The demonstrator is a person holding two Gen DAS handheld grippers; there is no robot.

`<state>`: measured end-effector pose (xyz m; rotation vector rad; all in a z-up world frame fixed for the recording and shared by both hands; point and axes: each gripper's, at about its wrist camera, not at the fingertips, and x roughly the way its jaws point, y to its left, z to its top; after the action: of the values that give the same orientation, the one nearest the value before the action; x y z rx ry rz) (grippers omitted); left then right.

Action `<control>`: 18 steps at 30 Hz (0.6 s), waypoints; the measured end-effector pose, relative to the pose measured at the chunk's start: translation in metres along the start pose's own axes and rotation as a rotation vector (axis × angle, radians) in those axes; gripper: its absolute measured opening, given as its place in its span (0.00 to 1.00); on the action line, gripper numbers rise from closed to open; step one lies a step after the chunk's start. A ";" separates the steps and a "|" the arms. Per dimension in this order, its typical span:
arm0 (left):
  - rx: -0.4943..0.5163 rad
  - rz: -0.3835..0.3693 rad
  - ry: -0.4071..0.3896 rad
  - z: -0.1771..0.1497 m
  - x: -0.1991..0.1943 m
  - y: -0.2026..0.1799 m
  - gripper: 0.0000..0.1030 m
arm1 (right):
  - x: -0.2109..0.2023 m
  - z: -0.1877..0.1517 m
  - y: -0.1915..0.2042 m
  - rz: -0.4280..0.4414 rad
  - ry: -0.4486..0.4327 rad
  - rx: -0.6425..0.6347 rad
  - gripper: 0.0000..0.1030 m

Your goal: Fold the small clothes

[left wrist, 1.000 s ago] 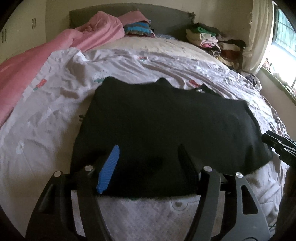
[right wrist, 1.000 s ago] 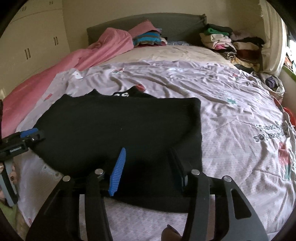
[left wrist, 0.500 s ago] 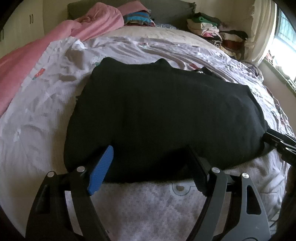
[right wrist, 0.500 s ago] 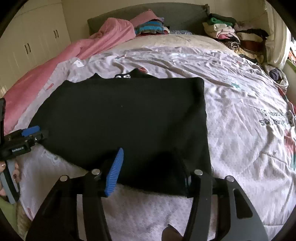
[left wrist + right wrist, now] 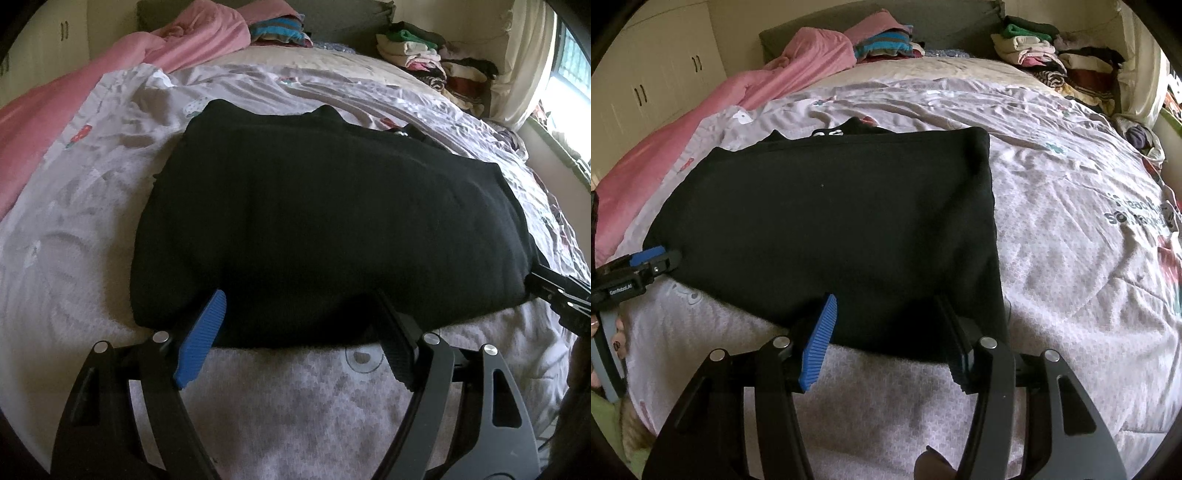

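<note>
A wide bed [image 5: 1071, 229] fills both views, spread with a pale lilac printed cover that lies wrinkled right across to the far edge. Along the bed's left edge runs a pink blanket [image 5: 746, 96], bunched up high toward the far left corner beside the grey headboard [image 5: 923, 22]. A small stack of striped folded clothes [image 5: 886, 42] sits at the head of the bed, and a bigger heap of mixed clothes [image 5: 1063, 62] crowds the far right corner. Cream cupboard doors [image 5: 646, 85] stand beyond the left edge.

The black garment [image 5: 325, 221] lies flat on the cover near the bed's near edge, folded into a broad rectangle, its long lower hem running along that near edge; a bit of white lettering peeks out at its far side in the right wrist view.

The left gripper [image 5: 299, 325] sits at the garment's near left corner, jaws standing wide and lately spread further, the hem lying between them with the blue pad and the black one both apart from the cloth as far as the dark fabric lets one judge. The right gripper [image 5: 886, 321] is at the near right corner, jaws moderately parted around the hem; they too have just been opening a little, and the pads do not seem to pinch it. A hand [image 5: 605, 332] shows dimly at the left border of the right wrist view, on the left gripper's handle.
</note>
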<state>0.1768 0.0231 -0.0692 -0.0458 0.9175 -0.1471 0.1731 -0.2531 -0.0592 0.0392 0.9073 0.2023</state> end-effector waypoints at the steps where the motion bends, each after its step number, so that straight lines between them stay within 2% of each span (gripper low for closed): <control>1: 0.000 0.001 0.000 0.000 0.000 0.000 0.69 | 0.000 0.000 0.000 0.000 0.000 0.000 0.52; 8: -0.008 -0.005 0.005 -0.003 -0.002 0.001 0.70 | -0.001 0.000 0.001 0.000 -0.001 -0.001 0.56; 14: -0.016 -0.011 0.007 -0.006 -0.005 0.002 0.71 | -0.009 -0.001 0.006 -0.001 -0.008 -0.016 0.66; 18: -0.025 -0.022 0.013 -0.009 -0.007 0.002 0.77 | -0.014 -0.001 0.009 -0.006 -0.018 -0.020 0.75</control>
<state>0.1658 0.0261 -0.0688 -0.0787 0.9317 -0.1568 0.1626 -0.2473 -0.0483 0.0195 0.8873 0.2055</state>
